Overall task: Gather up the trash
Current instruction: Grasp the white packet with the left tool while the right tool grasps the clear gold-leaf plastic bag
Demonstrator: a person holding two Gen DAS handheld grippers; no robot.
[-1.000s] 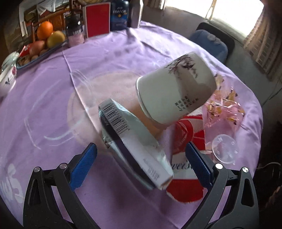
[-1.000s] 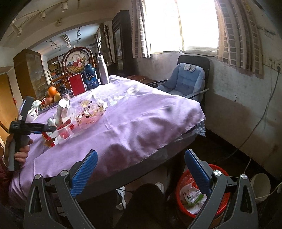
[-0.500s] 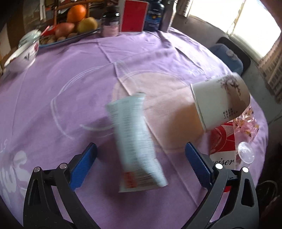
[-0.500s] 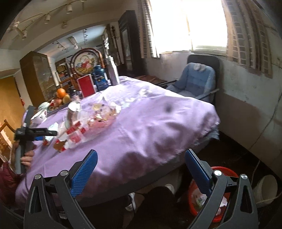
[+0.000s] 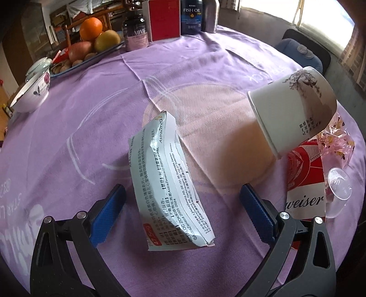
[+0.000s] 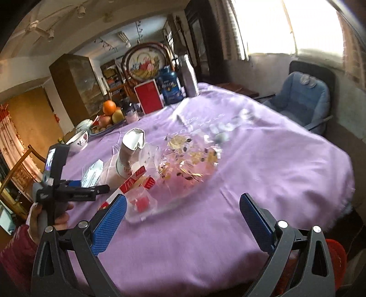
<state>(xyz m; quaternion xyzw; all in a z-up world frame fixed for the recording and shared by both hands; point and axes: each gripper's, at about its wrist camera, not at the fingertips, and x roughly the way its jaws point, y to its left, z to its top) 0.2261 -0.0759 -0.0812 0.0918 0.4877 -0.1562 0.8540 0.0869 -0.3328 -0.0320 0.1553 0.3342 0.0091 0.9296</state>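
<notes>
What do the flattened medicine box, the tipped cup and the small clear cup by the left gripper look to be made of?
Medicine box: thin matte printed cardboard, going by its creases and torn flap edges. Tipped cup: most likely coated paper, given the rolled rim and printed wall, though ceramic cannot be ruled out. Small clear cup: thin transparent plastic, glossy, with the tablecloth showing through it.

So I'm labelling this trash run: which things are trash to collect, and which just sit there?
Trash:
crushed white medicine box
tipped white paper cup
flattened red beer carton
crumpled floral cellophane wrapper
clear plastic lid

Just there:
fruit tray
flowered ceramic bowl
dark supplement jars
red box
</notes>
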